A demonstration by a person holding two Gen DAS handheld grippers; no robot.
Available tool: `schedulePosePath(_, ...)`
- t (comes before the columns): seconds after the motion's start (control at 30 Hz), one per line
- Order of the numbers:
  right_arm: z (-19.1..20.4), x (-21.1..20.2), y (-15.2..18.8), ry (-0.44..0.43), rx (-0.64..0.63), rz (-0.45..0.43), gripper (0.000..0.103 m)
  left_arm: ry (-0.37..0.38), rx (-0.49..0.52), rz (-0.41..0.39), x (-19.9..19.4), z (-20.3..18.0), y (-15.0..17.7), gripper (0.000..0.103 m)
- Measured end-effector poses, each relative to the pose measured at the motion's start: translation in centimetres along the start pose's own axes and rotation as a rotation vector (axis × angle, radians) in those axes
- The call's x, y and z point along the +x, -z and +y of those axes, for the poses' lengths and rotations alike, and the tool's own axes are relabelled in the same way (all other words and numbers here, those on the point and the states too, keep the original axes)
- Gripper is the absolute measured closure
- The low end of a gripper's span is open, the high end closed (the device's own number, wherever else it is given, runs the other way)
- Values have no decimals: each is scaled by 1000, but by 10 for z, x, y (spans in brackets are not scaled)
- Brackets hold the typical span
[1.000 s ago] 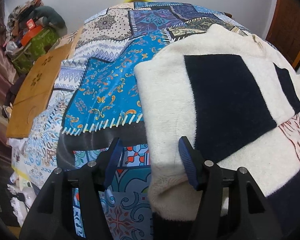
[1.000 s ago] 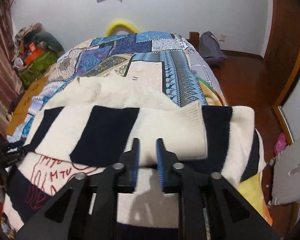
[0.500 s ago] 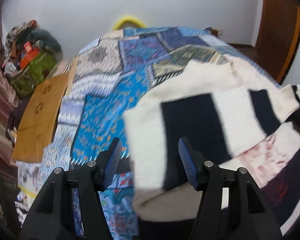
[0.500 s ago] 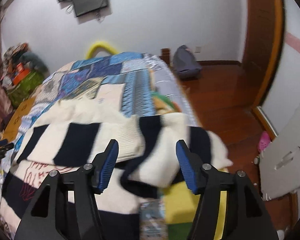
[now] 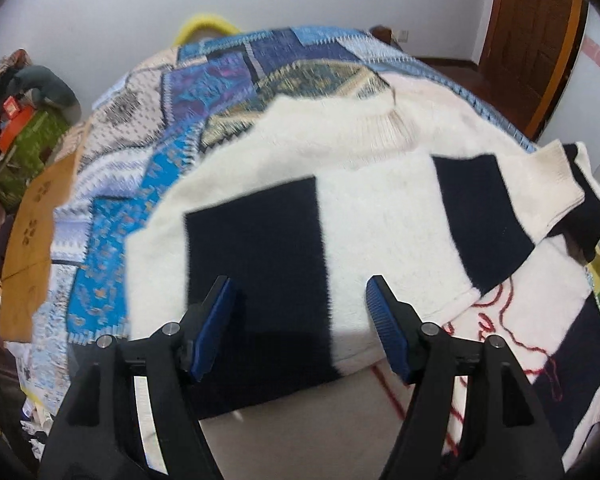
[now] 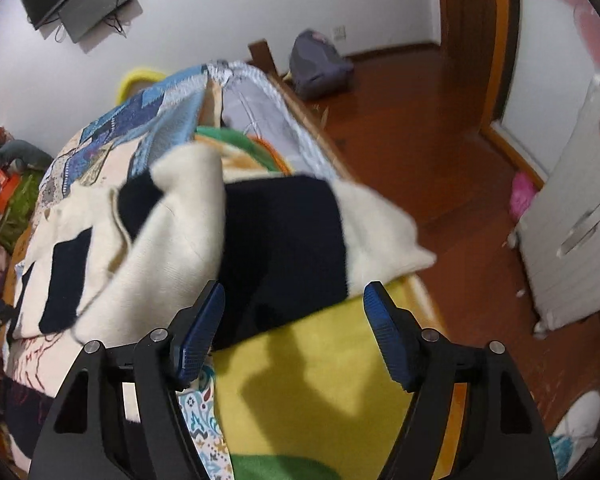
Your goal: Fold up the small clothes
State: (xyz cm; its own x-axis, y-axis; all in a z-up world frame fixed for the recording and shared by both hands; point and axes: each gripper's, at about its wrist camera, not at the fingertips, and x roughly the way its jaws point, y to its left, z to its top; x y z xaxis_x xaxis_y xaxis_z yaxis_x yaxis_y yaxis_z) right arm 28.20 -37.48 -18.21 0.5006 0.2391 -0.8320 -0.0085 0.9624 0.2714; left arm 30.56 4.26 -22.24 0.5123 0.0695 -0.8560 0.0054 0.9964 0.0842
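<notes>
A cream and navy striped sweater (image 5: 380, 208) with red stitched lettering lies on the patchwork bed cover (image 5: 228, 80). Its left sleeve is folded across the body. My left gripper (image 5: 300, 316) is open and empty, hovering over the navy band of that sleeve. In the right wrist view the sweater's right sleeve (image 6: 284, 236) hangs out over the bed's right edge, above a yellow blanket (image 6: 320, 380). My right gripper (image 6: 294, 320) is open and empty, just in front of that sleeve.
A wooden board (image 5: 36, 232) lies along the bed's left side, beyond it a pile of clutter (image 5: 20, 104). To the right of the bed is wooden floor (image 6: 440, 152) with a grey backpack (image 6: 320, 64), a white cabinet (image 6: 572, 216) and a door frame (image 5: 532, 40).
My right gripper opened and let go of the sleeve cuff, then swung right toward the bed's edge. My left gripper stayed open and moved right, over the folded sleeve.
</notes>
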Motion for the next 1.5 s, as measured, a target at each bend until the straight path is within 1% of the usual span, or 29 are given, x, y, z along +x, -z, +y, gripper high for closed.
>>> schedulePosePath(0.07, -3, 13, -1, -32, 18, 19, 34, -8, 5, 14, 8, -5, 2, 35)
schedulePosePath(0.17, -6, 33, -1, -37, 39, 50, 33, -19, 7, 3, 10, -7, 4, 32)
schedulePosePath(0.23, -8, 43, 0, -40, 37, 52, 31, -20, 5, 5, 12, -8, 5, 31)
schedulePosePath(0.3, -10, 46, 1, -33, 33, 40, 34, -22, 6, 6, 13, -9, 6, 30)
schedulePosePath(0.37, -9, 46, 2, -24, 15, 26, 42, -24, 7, 5, 14, -10, 4, 29)
schedulePosePath(0.4, -9, 46, 3, -21, 7, 20, 49, -26, 7, 4, 15, -10, 4, 28)
schedulePosePath(0.43, -8, 44, 3, -17, -5, 12, 59, -29, 9, 3, 15, -11, 4, 28)
schedulePosePath(0.47, -8, 43, 3, -14, -14, 7, 65, -31, 11, 2, 15, -11, 4, 28)
schedulePosePath(0.53, -8, 37, 1, -7, -35, -7, 92, -30, 10, 1, 14, -11, 5, 28)
schedulePosePath(0.63, -9, 25, -5, 15, -49, -25, 94, -24, 6, 0, 14, -10, 5, 28)
schedulePosePath(0.73, -14, 6, -14, 42, -47, -72, 94, -20, 4, -3, 14, -9, 5, 28)
schedulePosePath(0.83, -24, -32, -27, 66, -35, -149, 94, -21, 4, -3, 14, -9, 6, 28)
schedulePosePath(0.87, -23, -38, -34, 74, -35, -172, 94, -20, 4, -4, 14, -9, 6, 28)
schedulePosePath(1.03, -16, -99, -60, 100, -72, -303, 94, -19, 0, -6, 13, -8, 5, 28)
schedulePosePath(1.17, 6, -141, -80, 101, -122, -390, 94, -25, 0, -6, 10, -8, 6, 28)
schedulePosePath(1.27, 31, -162, -89, 74, -174, -427, 94, -21, 2, -13, 3, -7, 7, 28)
schedulePosePath(1.37, 62, -169, -89, 38, -233, -440, 94, -6, -5, -35, -11, -2, 12, 28)
schedulePosePath(1.5, 108, -157, -82, -24, -314, -429, 94, 2, -14, -84, -37, 9, 18, 28)
